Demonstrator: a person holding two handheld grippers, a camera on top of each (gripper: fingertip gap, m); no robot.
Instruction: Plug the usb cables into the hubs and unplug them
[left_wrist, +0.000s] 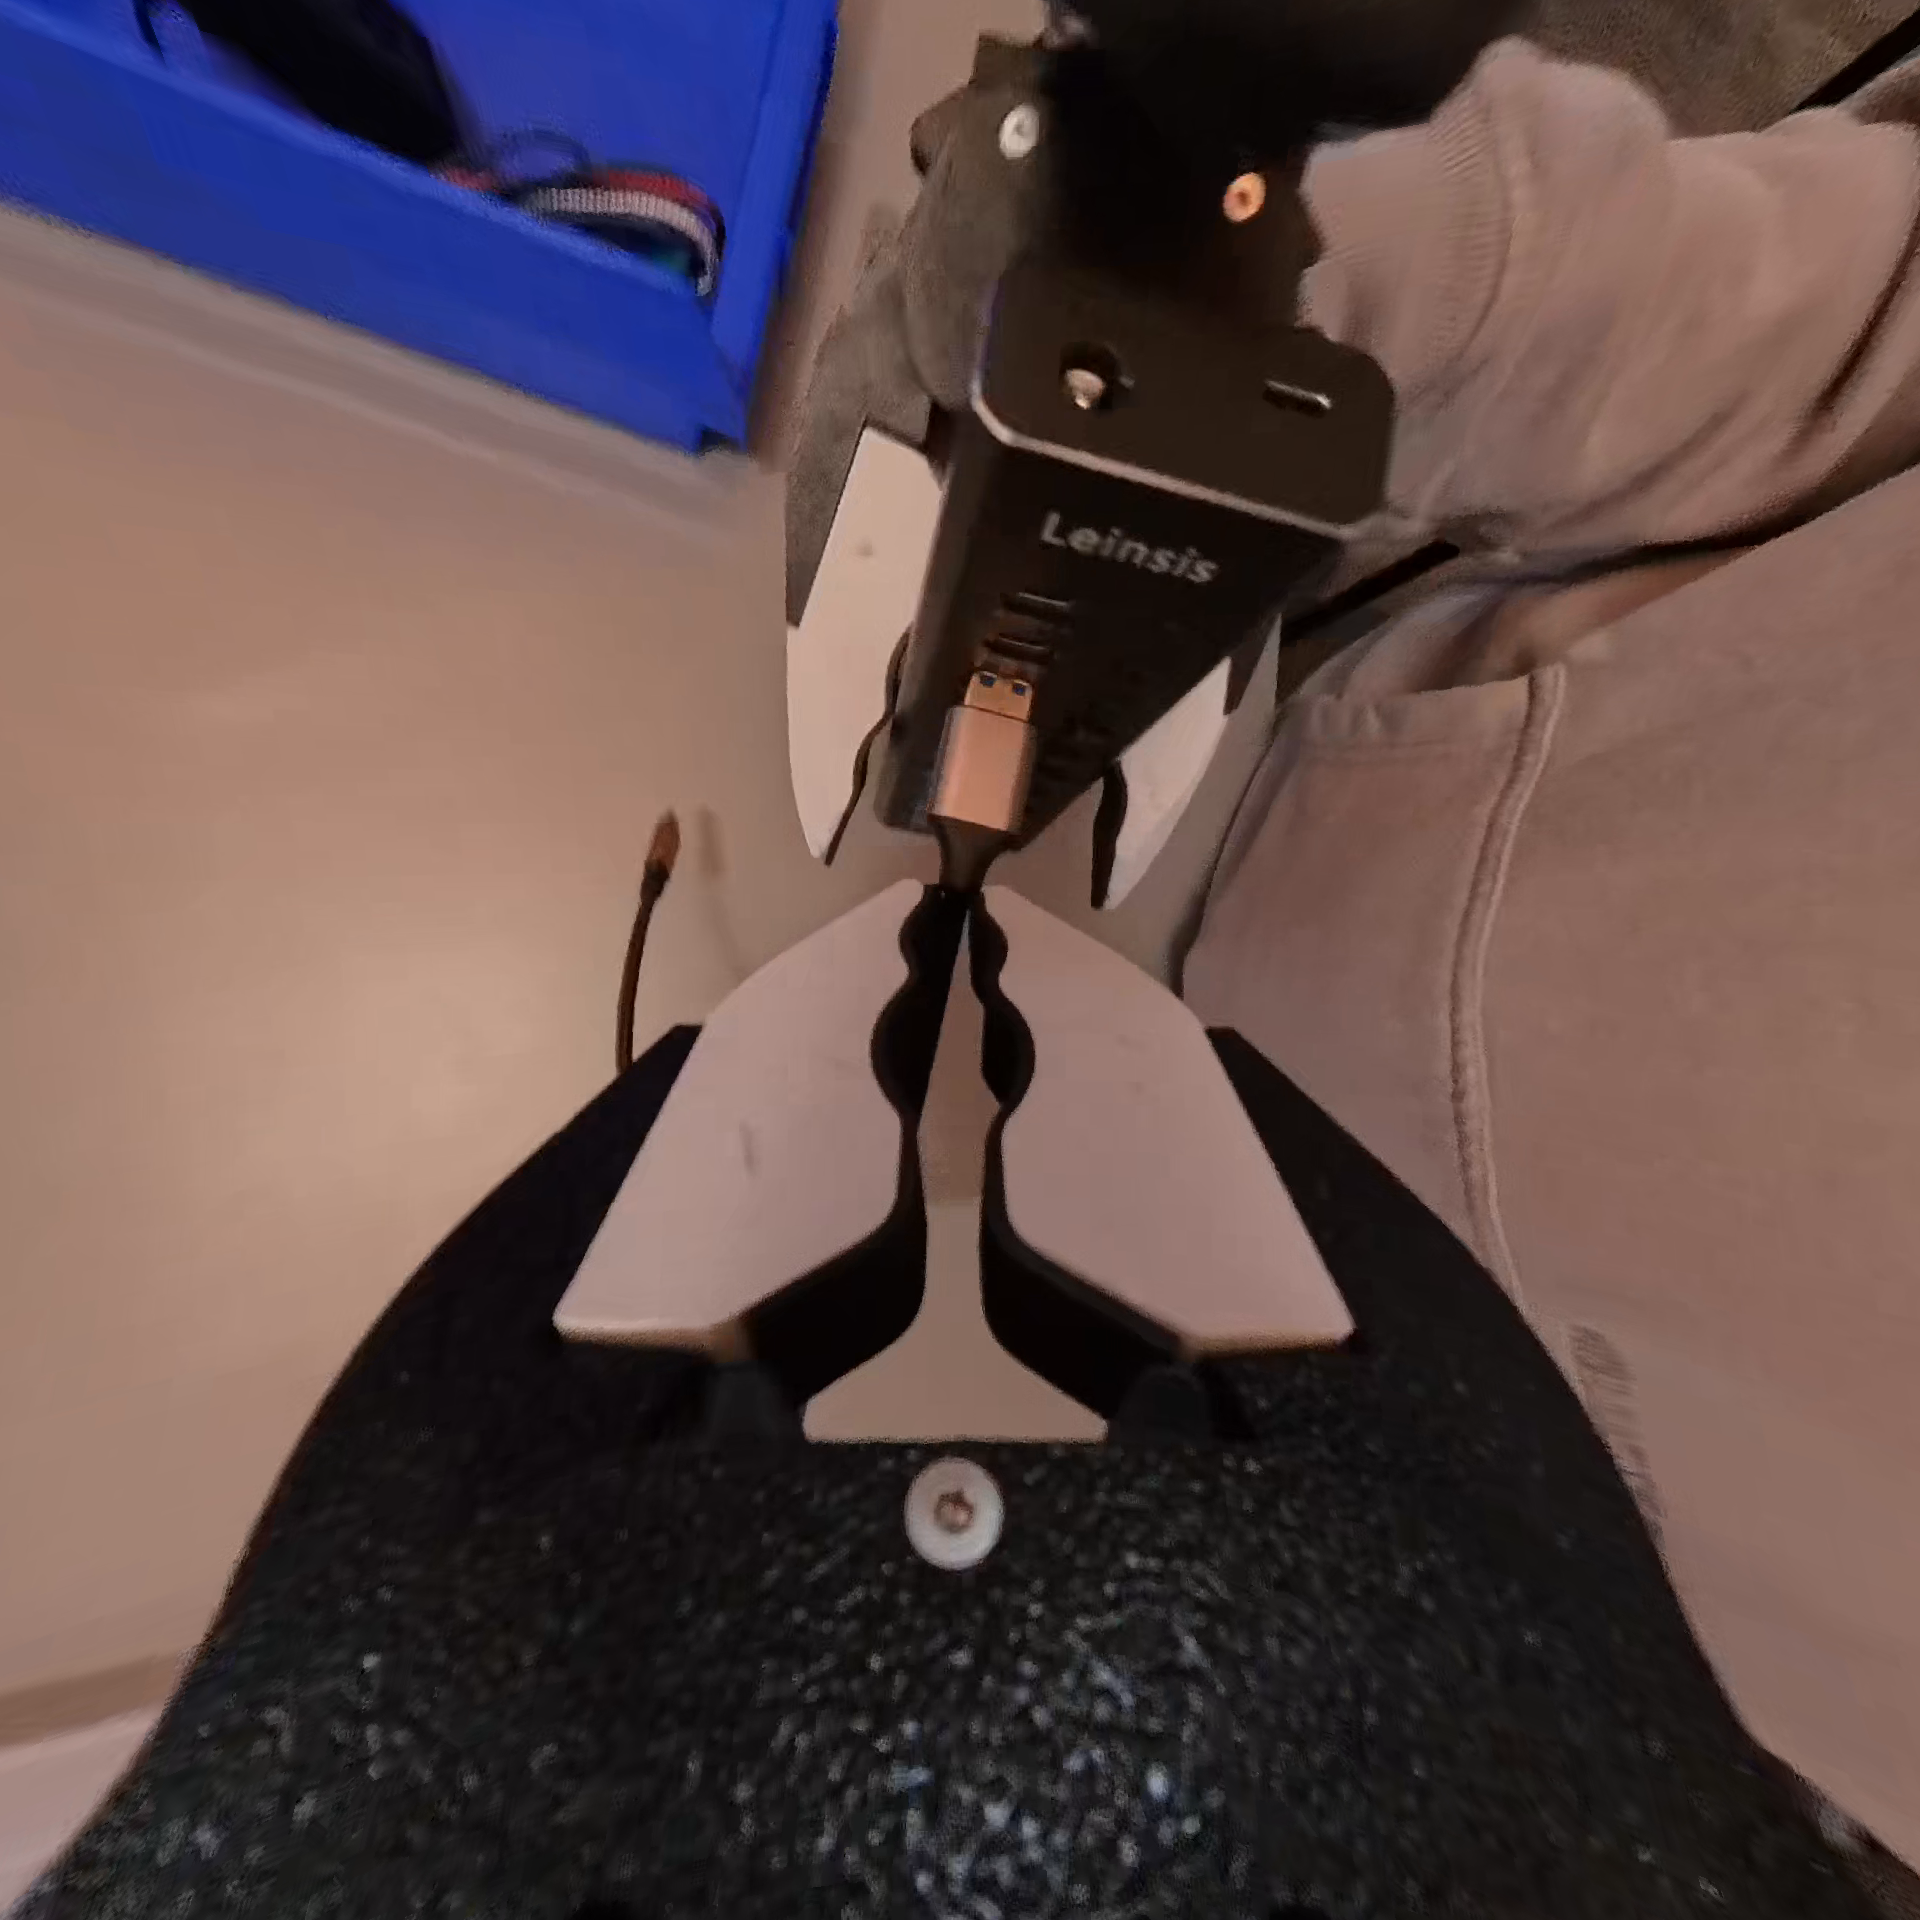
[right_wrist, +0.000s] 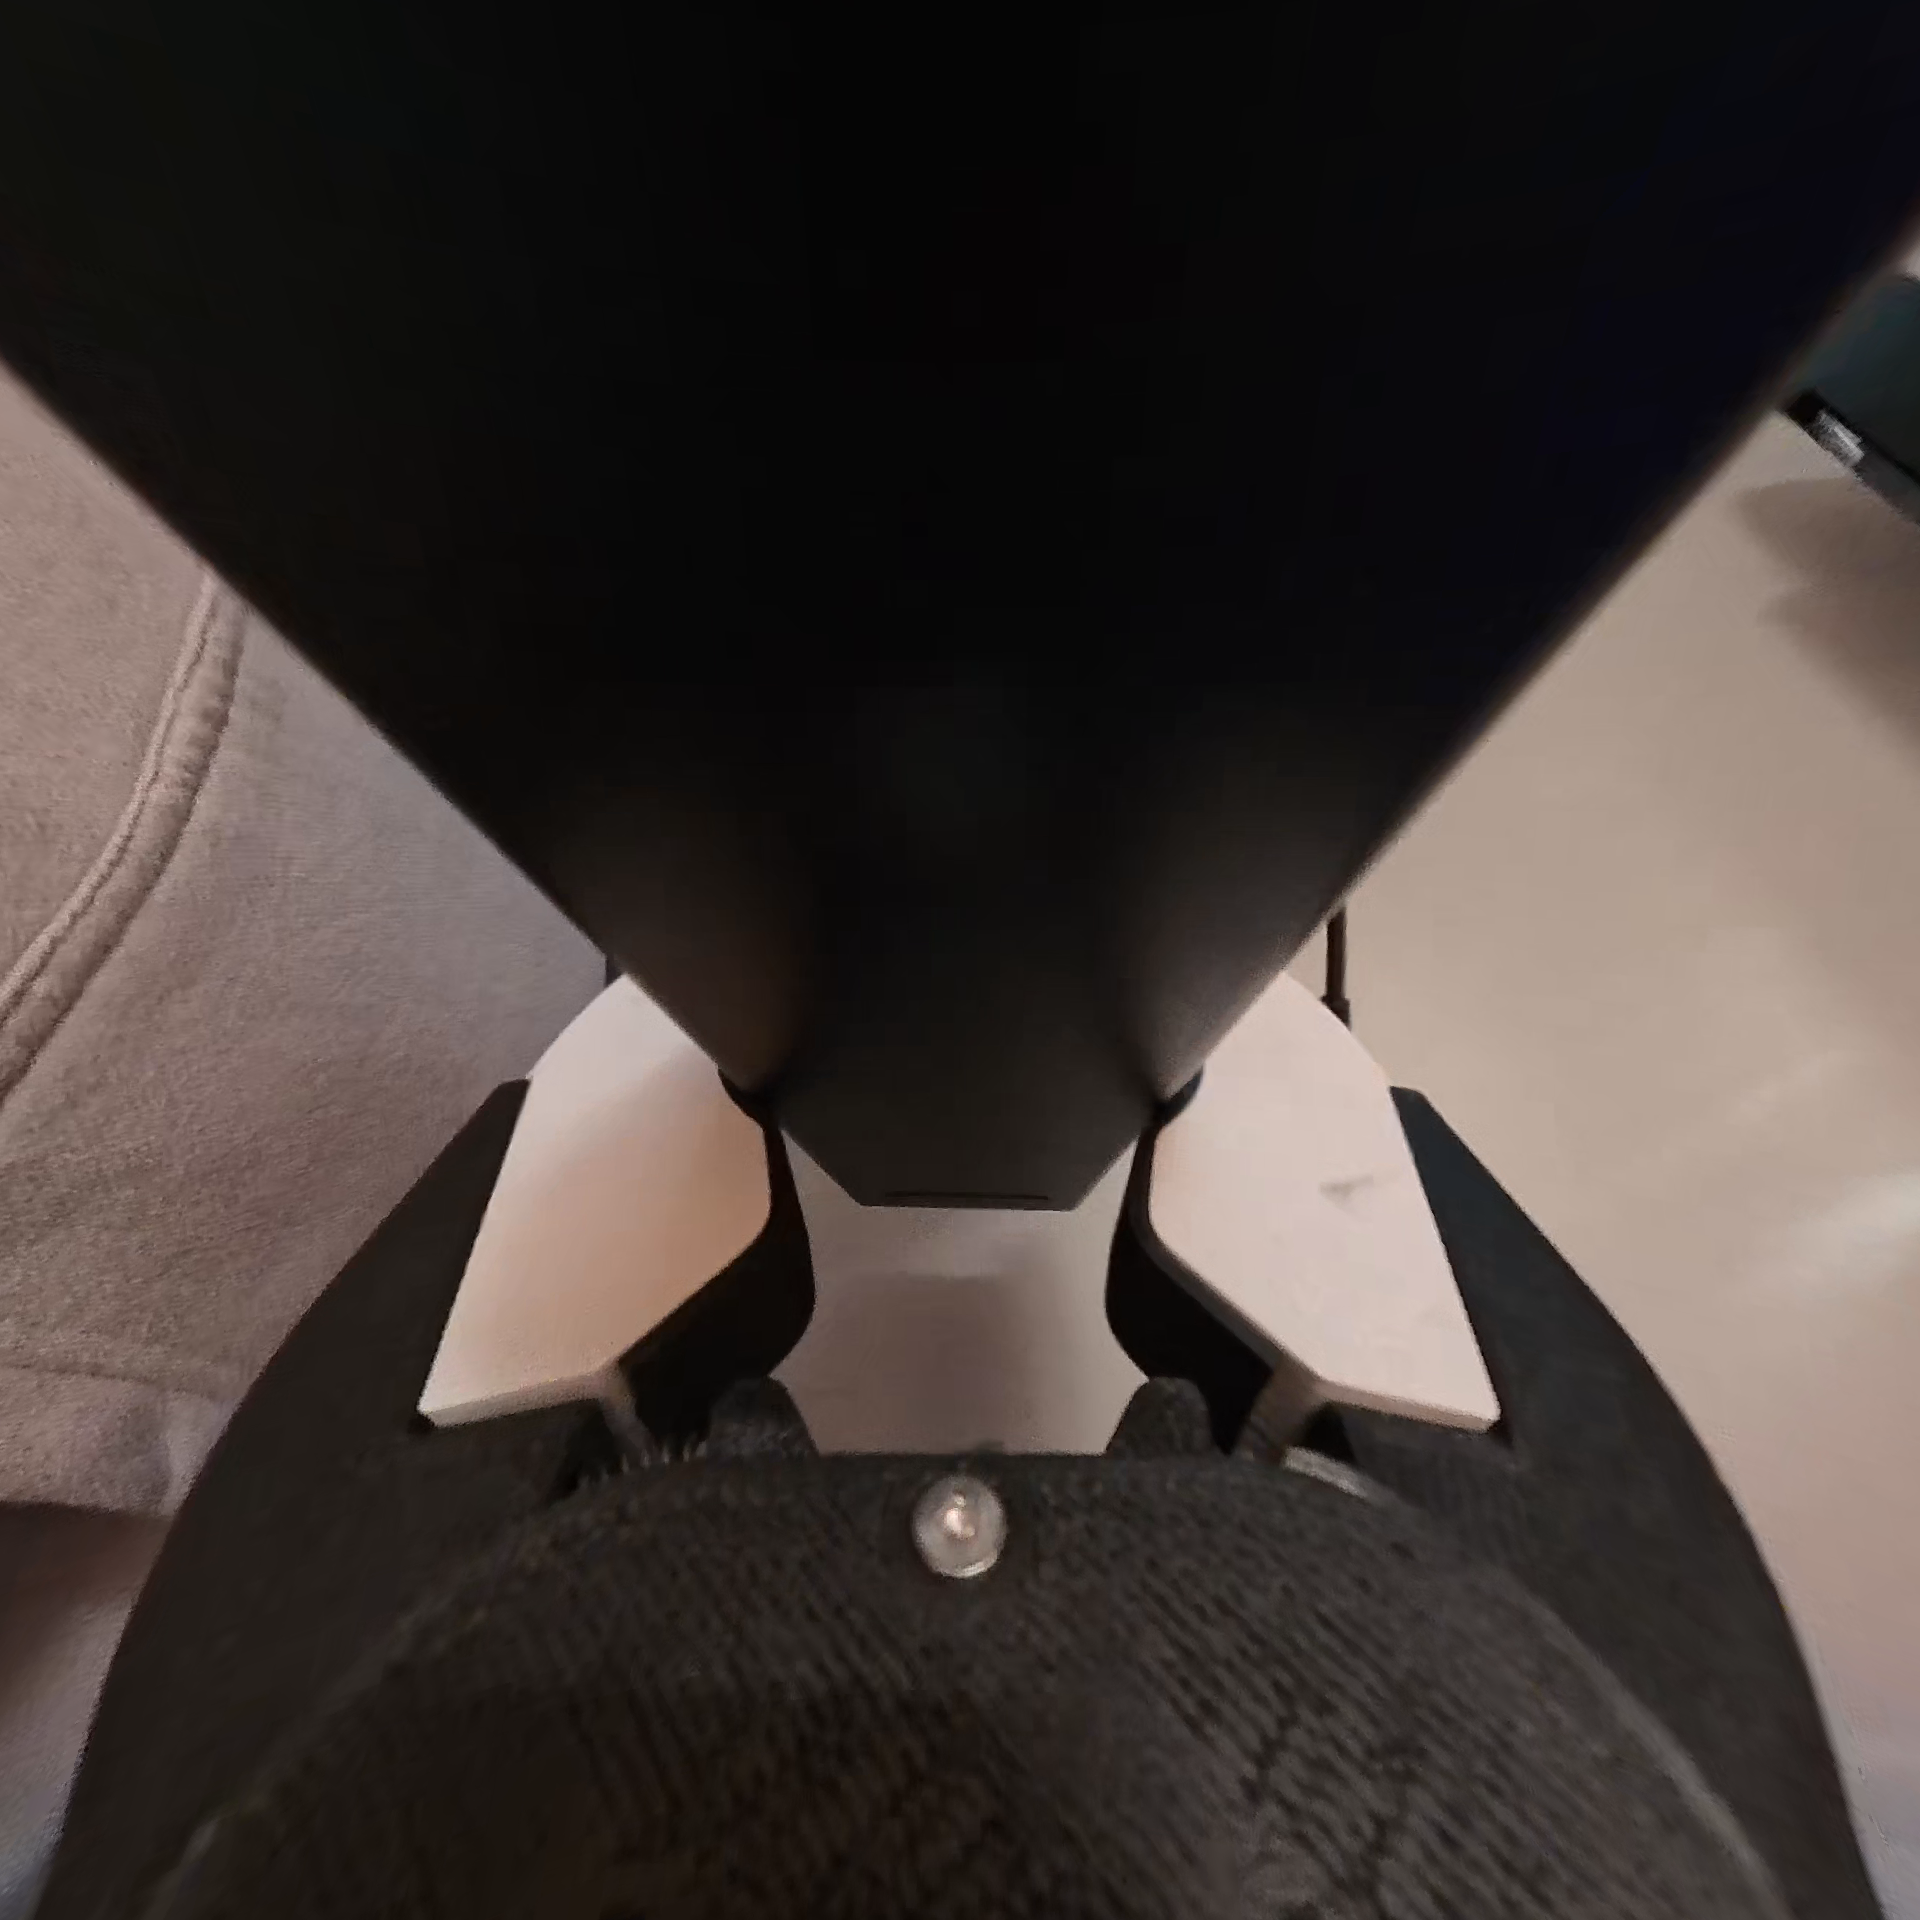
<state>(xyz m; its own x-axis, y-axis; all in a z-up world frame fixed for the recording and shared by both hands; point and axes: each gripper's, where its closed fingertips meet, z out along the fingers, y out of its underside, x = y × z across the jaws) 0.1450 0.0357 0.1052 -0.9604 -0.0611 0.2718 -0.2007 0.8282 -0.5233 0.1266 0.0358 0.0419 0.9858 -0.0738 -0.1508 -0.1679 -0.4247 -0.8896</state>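
- Right, left wrist view first: the left claw (left_wrist: 954, 891) is clenched on the dark cable just behind the USB plug (left_wrist: 985, 764), its two pale fingers (left_wrist: 769, 1132) pinched tight at the tips.
- Straight ahead of that claw sits the black USB hub (left_wrist: 1132, 582), held up off the desk (left_wrist: 312, 831) by the right claw (left_wrist: 987, 862), whose white fingers flank the hub's near end.
- And this is the relation that matters: plug, cable and hub all run along one line, directly away from the left claw. The plug's metal tongue, with its blue insert showing, lies at a port on the hub's top face. My read is that it is only partly seated or just coming out; a straight push or pull along that axis settles it.
- Off to the side, a second cable end (left_wrist: 657, 847) lies on the desk, with a blue bin (left_wrist: 416, 249) further back and a grey sleeve (left_wrist: 1558, 343) at right.
- Hard to make out: how deep the plug sits, since its sleeve hides the port mouth.
- Over to the right wrist view: the right claw (right_wrist: 956, 1091) is grasping the hub (right_wrist: 956, 623), fingers (right_wrist: 1278, 1195) pressed against its two sides at the narrow near end.
- Nearly everything else is blocked: the hub's dark underside fills the view, so plug, ports and left claw are all hidden. Only a strip of desk (right_wrist: 1558, 935) and grey fabric (right_wrist: 208, 935) shows.
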